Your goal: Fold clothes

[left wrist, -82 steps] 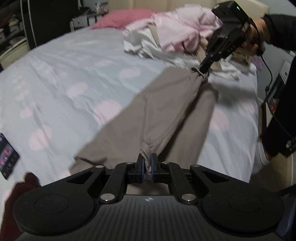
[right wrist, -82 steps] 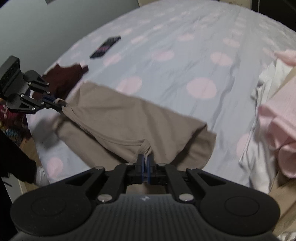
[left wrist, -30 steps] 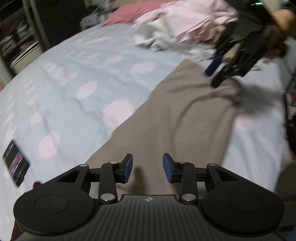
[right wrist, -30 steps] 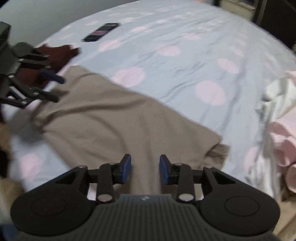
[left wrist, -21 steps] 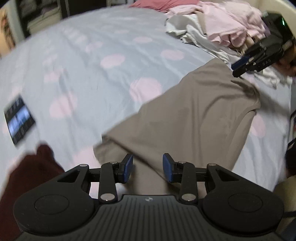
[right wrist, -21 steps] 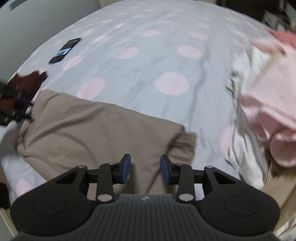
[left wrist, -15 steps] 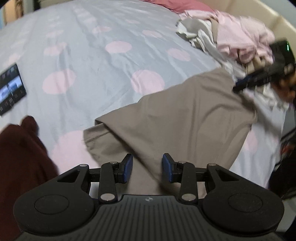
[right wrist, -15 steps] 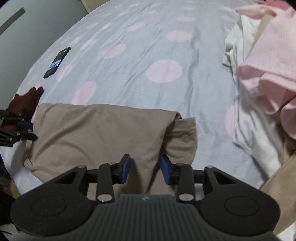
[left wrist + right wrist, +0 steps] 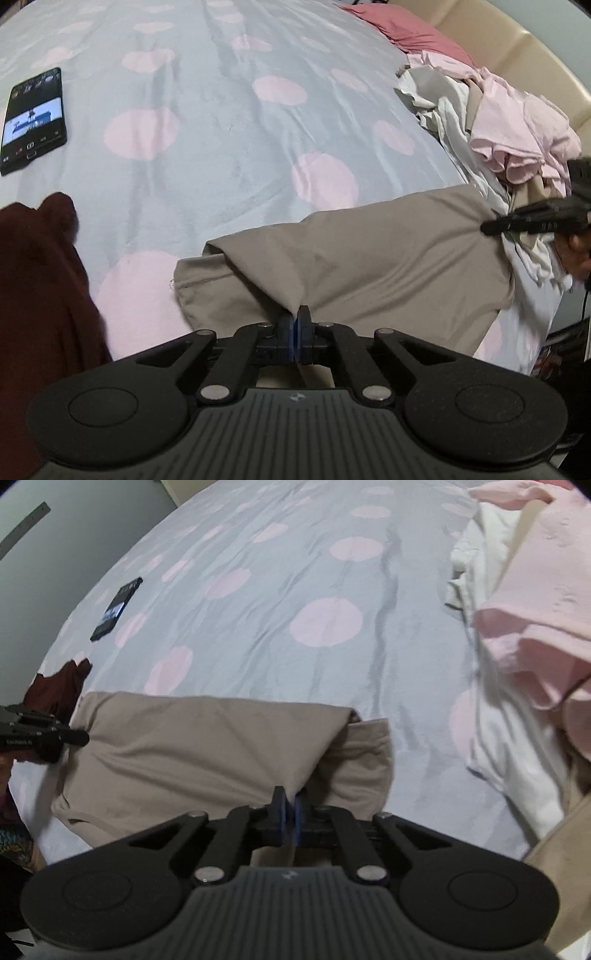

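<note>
A taupe garment (image 9: 388,258) lies folded lengthwise on the dotted bedsheet (image 9: 221,122), one sleeve (image 9: 207,284) sticking out at its near left. My left gripper (image 9: 295,314) is shut on the near corner of the folded edge. In the same view my right gripper (image 9: 489,228) pinches the far corner. In the right wrist view my right gripper (image 9: 290,798) is shut on the taupe garment (image 9: 184,746) beside its other sleeve (image 9: 362,760). The left gripper (image 9: 82,737) holds the opposite end.
A phone (image 9: 33,118) lies on the sheet at far left. A maroon garment (image 9: 37,288) sits beside my left gripper. A pile of pink and white clothes (image 9: 498,122) lies by the beige headboard (image 9: 517,51), close to the right gripper.
Half a second ago both grippers hung open over the garment's ends. Both have since shut on the folded edge's corners, and the cloth between them looks pulled straighter.
</note>
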The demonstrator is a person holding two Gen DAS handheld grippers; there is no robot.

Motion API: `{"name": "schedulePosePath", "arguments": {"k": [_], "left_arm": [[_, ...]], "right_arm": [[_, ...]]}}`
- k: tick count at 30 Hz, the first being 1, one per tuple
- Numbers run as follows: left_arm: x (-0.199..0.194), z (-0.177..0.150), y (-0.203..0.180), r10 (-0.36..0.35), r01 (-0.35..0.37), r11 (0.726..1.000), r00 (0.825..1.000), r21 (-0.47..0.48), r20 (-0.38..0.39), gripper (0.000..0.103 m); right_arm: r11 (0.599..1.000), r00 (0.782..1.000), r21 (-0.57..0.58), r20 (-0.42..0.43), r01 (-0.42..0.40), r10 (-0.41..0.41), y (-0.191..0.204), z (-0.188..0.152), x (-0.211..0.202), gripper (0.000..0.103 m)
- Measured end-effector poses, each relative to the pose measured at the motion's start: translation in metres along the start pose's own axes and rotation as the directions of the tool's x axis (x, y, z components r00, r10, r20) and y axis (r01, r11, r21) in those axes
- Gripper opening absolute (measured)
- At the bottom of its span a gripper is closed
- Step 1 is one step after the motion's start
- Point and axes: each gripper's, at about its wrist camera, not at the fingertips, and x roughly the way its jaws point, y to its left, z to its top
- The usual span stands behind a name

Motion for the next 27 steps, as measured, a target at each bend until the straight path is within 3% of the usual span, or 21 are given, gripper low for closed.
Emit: {"name": "schedulePosePath", "arguments": {"k": [5,6,8,9,12,14,16,23,27], "left_arm": [[0.004,-0.001,-0.010,0.046,-0.044,0.996,0.999,0.079,-0.012,0.003],[0.001,0.000,-0.012,0.051,-0.050,0.995,0.999,0.092,-0.010,0.006],[-0.007,0.001,-0.014,0.062,-0.061,0.992,0.998,0.113,-0.002,0.015],[-0.013,0.001,-0.014,0.069,-0.069,0.990,0.998,0.119,0.007,0.024],[-0.029,-0.004,-0.006,0.075,-0.077,0.993,0.997,0.087,0.026,0.043],[-0.035,-0.007,0.000,0.080,-0.081,0.995,0.996,0.057,0.027,0.044],[-0.036,-0.011,0.004,0.087,-0.088,0.996,0.996,0.025,0.017,0.044],[-0.025,-0.018,0.017,0.037,-0.039,0.992,0.999,-0.122,-0.020,0.045],[-0.015,-0.022,0.014,0.011,-0.016,0.992,0.999,-0.124,-0.038,0.045]], "right_arm": [[1.000,1.000,0.007,0.000,-0.004,0.004,-0.005,-0.001,0.000,0.006],[1.000,1.000,0.007,0.002,-0.005,0.005,-0.005,-0.001,0.000,0.013],[1.000,1.000,0.010,0.008,-0.012,0.012,-0.004,-0.003,-0.003,0.036],[1.000,1.000,0.016,0.021,-0.016,0.016,-0.006,-0.003,-0.007,0.053],[0.999,0.998,0.051,0.057,-0.020,0.018,-0.013,-0.002,-0.020,0.060],[0.995,0.997,0.099,0.069,-0.025,0.018,-0.022,0.000,-0.028,0.066],[0.988,0.998,0.146,0.061,-0.038,0.029,-0.029,0.000,-0.030,0.081],[0.978,0.998,0.199,0.004,-0.056,0.057,-0.037,-0.004,-0.019,0.084],[0.981,0.998,0.188,-0.026,-0.057,0.063,-0.034,-0.008,-0.010,0.084]]}}
